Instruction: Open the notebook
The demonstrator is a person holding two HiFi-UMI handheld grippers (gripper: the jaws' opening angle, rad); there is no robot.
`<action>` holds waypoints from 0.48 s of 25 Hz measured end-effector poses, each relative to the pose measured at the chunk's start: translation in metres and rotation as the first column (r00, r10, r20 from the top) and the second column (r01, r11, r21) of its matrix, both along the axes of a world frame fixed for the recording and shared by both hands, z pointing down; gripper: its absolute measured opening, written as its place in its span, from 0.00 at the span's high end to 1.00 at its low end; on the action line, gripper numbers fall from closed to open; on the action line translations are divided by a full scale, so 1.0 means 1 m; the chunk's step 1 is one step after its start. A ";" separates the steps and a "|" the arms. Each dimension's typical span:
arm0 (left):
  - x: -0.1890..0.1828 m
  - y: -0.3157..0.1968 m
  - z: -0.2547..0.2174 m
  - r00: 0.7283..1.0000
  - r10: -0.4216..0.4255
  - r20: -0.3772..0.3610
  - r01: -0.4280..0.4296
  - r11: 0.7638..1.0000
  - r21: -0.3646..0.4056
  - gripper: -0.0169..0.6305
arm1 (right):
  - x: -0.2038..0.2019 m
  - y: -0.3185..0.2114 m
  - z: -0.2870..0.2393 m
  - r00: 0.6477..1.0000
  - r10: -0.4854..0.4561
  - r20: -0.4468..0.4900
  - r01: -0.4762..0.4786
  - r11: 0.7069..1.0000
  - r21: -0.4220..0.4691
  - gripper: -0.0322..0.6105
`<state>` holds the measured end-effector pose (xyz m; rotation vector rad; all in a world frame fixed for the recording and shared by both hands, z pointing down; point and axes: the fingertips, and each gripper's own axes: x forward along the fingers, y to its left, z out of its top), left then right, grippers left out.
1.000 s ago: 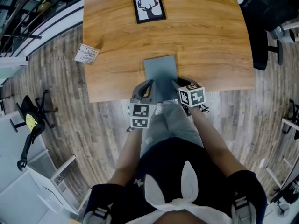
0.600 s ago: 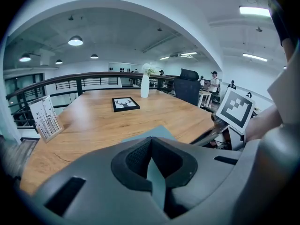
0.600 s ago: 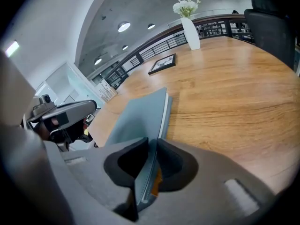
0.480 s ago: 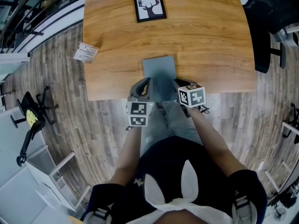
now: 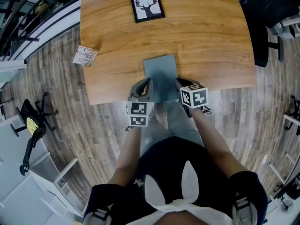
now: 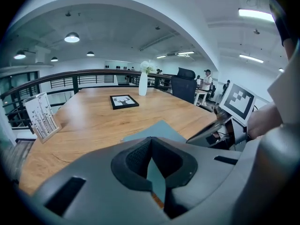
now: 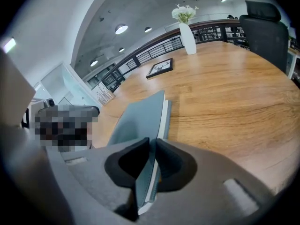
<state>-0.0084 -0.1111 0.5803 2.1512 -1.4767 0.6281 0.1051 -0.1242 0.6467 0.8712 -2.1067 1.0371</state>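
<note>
Wooden table [image 5: 211, 41], warm brown grain. Grey-green notebook [image 5: 160, 74] at middle of near edge. Framed deer picture [image 5: 147, 6] flat, toward far edge, well apart from notebook. White vase [image 7: 188, 37] with flowers upright at far edge. Printed card stand [image 6: 41, 116] upright by left edge.

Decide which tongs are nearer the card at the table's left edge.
Left. The left tongs are at the notebook's left near corner, on the card's side. The right tongs, closing with the notebook's right edge between them, lie across the notebook from it.
</note>
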 end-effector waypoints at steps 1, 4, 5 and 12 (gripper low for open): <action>-0.003 0.001 0.000 1.000 0.007 -0.002 -0.007 1.000 -0.001 0.95 | 0.000 0.000 -0.001 1.000 0.008 -0.008 -0.008 1.000 0.005 0.88; -0.014 0.004 0.002 1.000 0.016 0.001 -0.016 1.000 -0.004 0.95 | -0.002 0.002 -0.005 0.999 0.029 -0.023 -0.029 0.999 0.020 0.89; -0.018 0.005 0.002 1.000 0.015 0.001 -0.015 1.000 0.001 0.95 | -0.002 0.003 -0.007 0.999 0.035 -0.026 -0.035 0.999 0.025 0.89; -0.029 0.008 -0.002 0.999 0.034 -0.006 -0.034 0.999 0.024 0.95 | -0.007 0.006 -0.024 0.998 0.057 -0.035 -0.054 0.996 0.068 0.89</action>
